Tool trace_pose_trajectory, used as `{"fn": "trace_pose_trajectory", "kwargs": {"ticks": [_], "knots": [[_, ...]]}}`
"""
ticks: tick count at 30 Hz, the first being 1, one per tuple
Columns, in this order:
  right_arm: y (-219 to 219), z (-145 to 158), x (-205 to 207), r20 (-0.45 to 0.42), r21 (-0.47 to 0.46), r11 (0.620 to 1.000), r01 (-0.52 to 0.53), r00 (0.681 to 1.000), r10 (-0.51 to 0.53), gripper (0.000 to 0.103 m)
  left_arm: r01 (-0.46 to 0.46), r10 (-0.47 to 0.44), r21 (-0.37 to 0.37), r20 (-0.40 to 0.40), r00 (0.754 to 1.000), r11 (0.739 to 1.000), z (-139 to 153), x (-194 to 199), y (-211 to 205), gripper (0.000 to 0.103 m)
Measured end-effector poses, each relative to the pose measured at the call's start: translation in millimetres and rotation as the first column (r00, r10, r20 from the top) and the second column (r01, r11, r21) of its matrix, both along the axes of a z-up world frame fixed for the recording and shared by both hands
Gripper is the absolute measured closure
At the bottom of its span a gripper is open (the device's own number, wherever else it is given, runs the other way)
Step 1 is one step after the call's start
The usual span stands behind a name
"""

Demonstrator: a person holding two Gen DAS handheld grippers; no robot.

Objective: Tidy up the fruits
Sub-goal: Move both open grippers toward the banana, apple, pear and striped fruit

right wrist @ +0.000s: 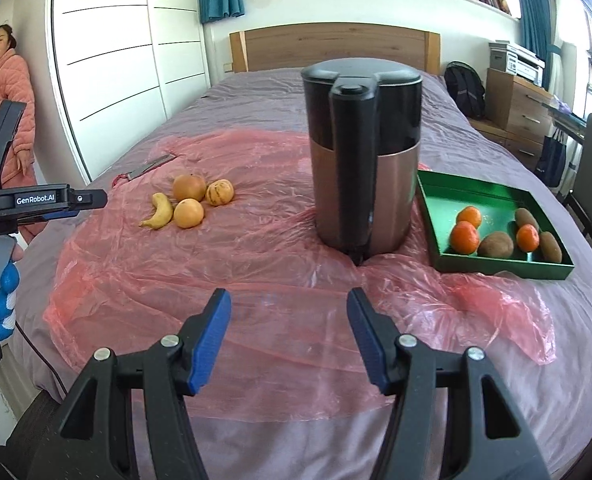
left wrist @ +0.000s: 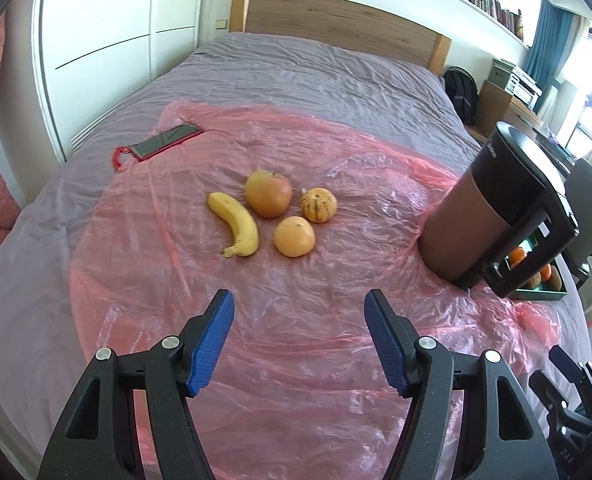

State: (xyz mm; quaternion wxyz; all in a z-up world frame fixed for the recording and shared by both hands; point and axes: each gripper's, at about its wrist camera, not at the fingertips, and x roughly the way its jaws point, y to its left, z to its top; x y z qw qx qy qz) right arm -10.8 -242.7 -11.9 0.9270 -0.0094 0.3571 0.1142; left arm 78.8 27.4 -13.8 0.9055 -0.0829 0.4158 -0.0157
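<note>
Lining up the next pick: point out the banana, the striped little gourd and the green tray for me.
banana [left wrist: 236,224]: left wrist view, middle of its curved body.
striped gourd [left wrist: 318,205]: left wrist view, centre of its top.
green tray [right wrist: 499,270]: right wrist view, near outer wall.

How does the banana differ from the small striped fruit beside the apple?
The banana is long, curved and plain yellow; the striped fruit is round, squat and marked with dark stripes. The banana lies left of the apple, the striped fruit to its right. The banana is clearly the longer. Both rest loose on the pink plastic sheet, outside the green tray.
</note>
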Motion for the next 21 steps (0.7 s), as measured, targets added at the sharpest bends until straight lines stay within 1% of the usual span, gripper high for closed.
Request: {"fn": "trace_pose_trajectory", "kwargs": {"ticks": [12, 21], "knots": [[58.9, -4.1, 13.2, -0.005, -0.014, 0.989, -0.146, 0.989, 0.146, 0.01, -0.097, 0.097, 0.002, -0.014, 0.995, 0.995, -13.6, 5.8, 46.6, 0.04], [88.2, -9.7, 26.9, -0.017, -0.016, 0.977, -0.211, 0.977, 0.211, 0.01, -0.148, 0.148, 0.005, -0.027, 0.989, 0.989, -23.2, 12.3, 72.0, 0.04]]}}
